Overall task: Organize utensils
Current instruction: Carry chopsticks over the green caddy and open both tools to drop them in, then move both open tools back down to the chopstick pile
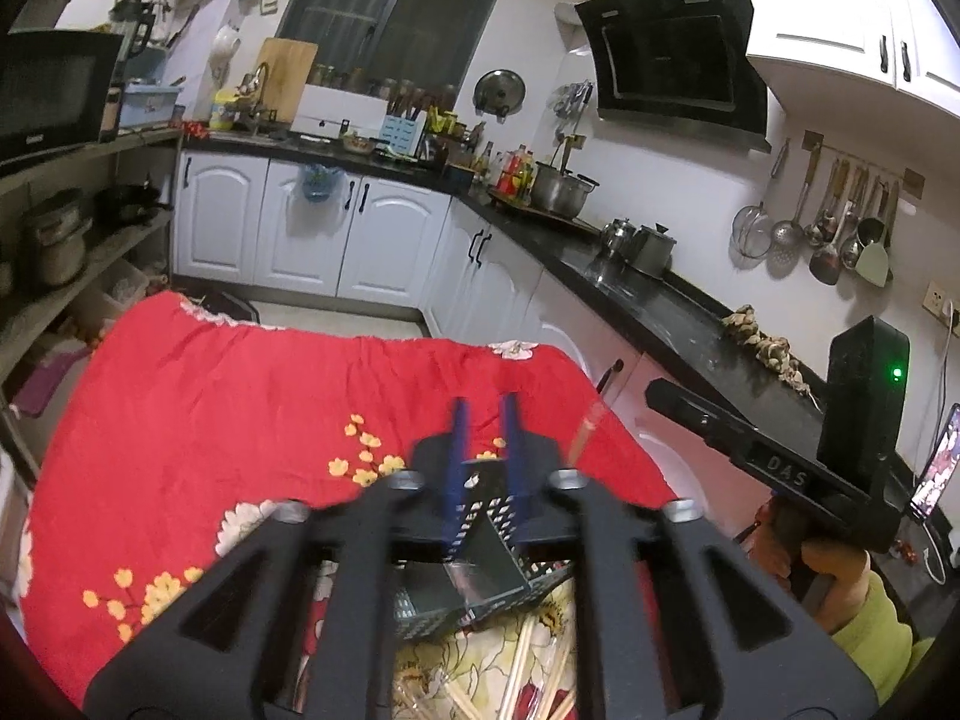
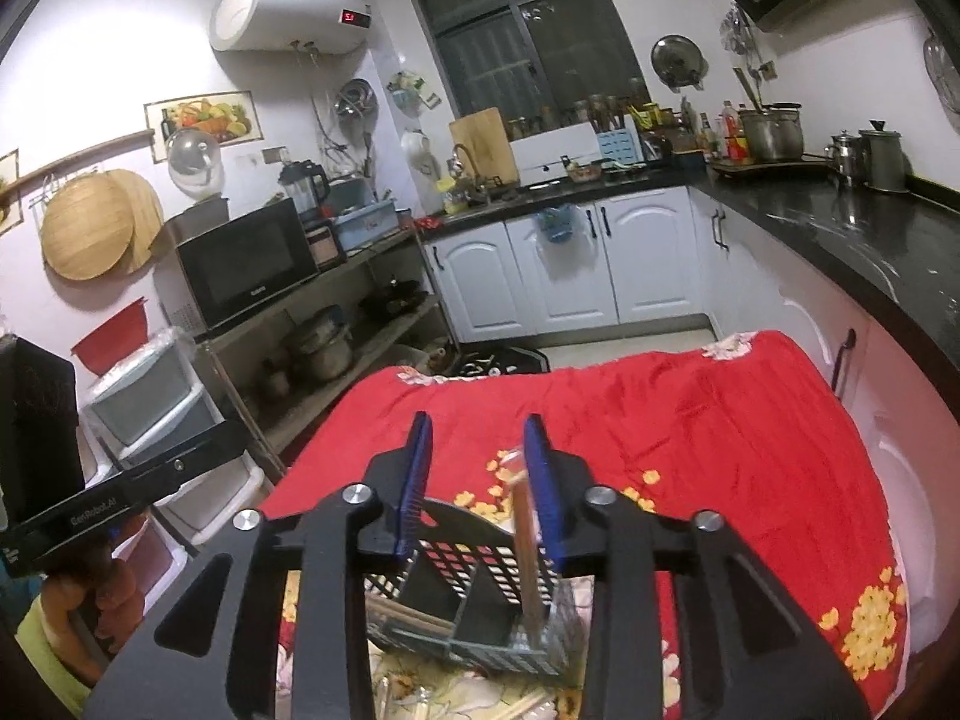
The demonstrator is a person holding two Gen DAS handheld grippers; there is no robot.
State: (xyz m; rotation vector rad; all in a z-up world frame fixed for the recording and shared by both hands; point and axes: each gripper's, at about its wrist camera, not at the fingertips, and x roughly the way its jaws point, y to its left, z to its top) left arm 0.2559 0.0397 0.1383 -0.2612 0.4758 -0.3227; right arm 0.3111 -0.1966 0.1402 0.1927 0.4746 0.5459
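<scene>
Both wrist views are lit by even indoor light from above; the window (image 1: 390, 18) is dark, so no daylight enters. White walls and cupboards look bright, slightly washed out to the right of the window in the left view. The black counter (image 1: 648, 294) carries pale glare streaks. The red cloth (image 2: 690, 420) is vivid and fairly sharp. Close parts are soft: the chopstick (image 2: 528, 564) standing in the basket (image 2: 480, 612) is smeared by motion blur. Fisheye bending curves the window frame and cupboards, and black vignette fills the corners.
</scene>
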